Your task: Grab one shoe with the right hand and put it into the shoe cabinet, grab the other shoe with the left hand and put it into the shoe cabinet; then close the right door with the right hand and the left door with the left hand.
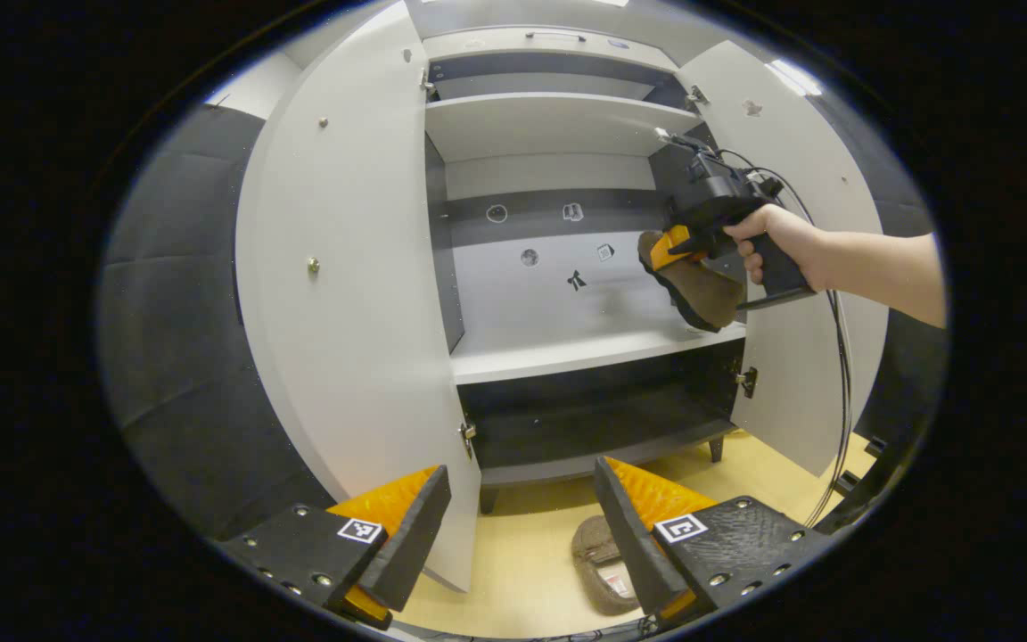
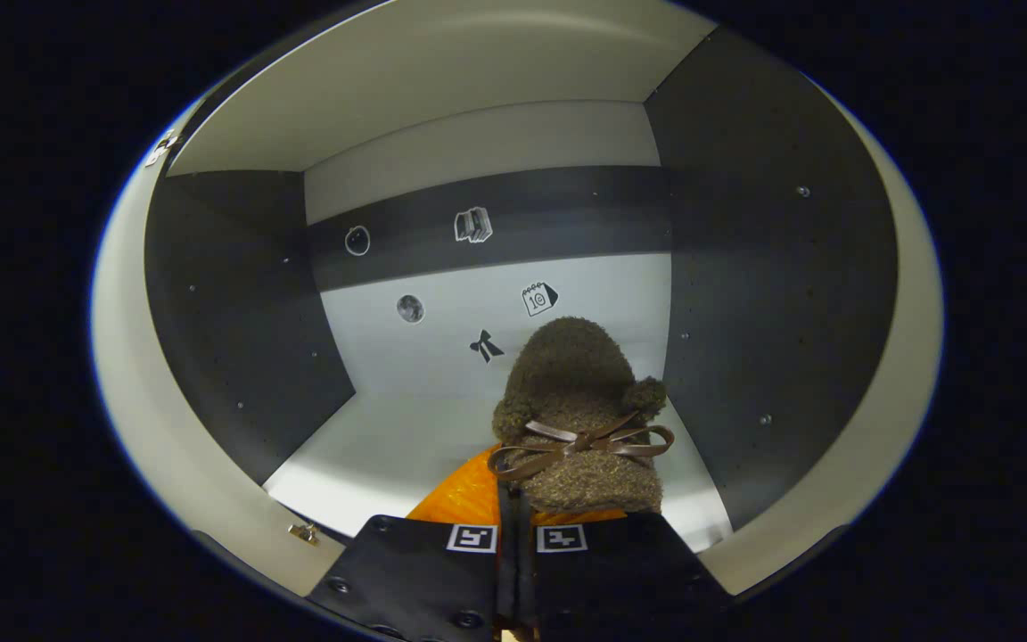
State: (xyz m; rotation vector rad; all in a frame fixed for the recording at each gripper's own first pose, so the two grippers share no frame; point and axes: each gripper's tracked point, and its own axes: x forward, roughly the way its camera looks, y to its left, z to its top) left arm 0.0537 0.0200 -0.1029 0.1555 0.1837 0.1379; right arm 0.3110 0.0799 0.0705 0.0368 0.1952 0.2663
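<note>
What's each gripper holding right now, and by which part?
The right gripper is shut on a brown shoe, pinched at its heel-side rim, over the middle shelf. The left gripper is open, holding nothing.

Right gripper (image 2: 518,526) jaws pinch a brown shoe (image 2: 578,410) inside the cabinet (image 2: 781,294)

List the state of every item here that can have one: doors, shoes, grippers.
Left door: open.
Right door: open.
Held shoe: gripped by the right gripper, above the middle shelf, not set down.
Other shoe: lying on the floor before the cabinet.
Left gripper: open, holding nothing.
Right gripper: shut on the held shoe.
</note>
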